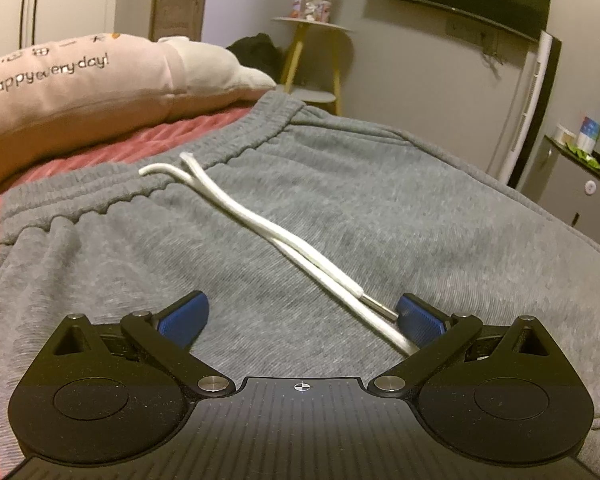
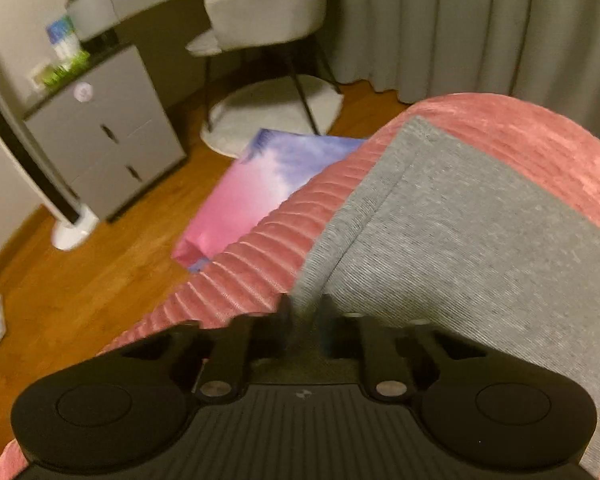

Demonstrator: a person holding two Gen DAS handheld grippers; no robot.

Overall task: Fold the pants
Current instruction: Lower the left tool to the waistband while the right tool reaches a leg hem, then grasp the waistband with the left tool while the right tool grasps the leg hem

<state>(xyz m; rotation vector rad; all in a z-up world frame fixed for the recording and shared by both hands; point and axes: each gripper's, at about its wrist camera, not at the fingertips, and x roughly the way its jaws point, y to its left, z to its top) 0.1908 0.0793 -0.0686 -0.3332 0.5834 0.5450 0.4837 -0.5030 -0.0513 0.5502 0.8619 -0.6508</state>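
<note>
Grippers first, left to right. We see the left gripper [image 1: 302,316] angled down over the upper part of the grey pants [image 1: 340,208], jaws spread wide and released, nothing between them but flat fabric. Its blue ribbed pads [image 1: 188,316] sit low over the cloth; we can't tell if they touch it. The white drawstring [image 1: 260,224] runs diagonally from the elastic waistband [image 1: 140,192] down to the right-hand pad, its metal tip just beside that pad.

The right gripper [image 2: 306,312] points steeply down at the pants leg, jaws clenched on a pinch of the grey knit near the leg's edge, close to the bed side. That view is motion-blurred.

Materials: pants are soft heathered jersey, gathered ribbing at the waist, stitched hem [image 2: 384,200] at the leg end. They lie flat on a pink ribbed plush bedspread [image 2: 260,264]. A pink pillow [image 1: 80,88] with printed lettering lies beyond the waistband. On the wood floor [image 2: 80,288] beside the bed lies a flat pink-and-blue item [image 2: 260,184].
</note>
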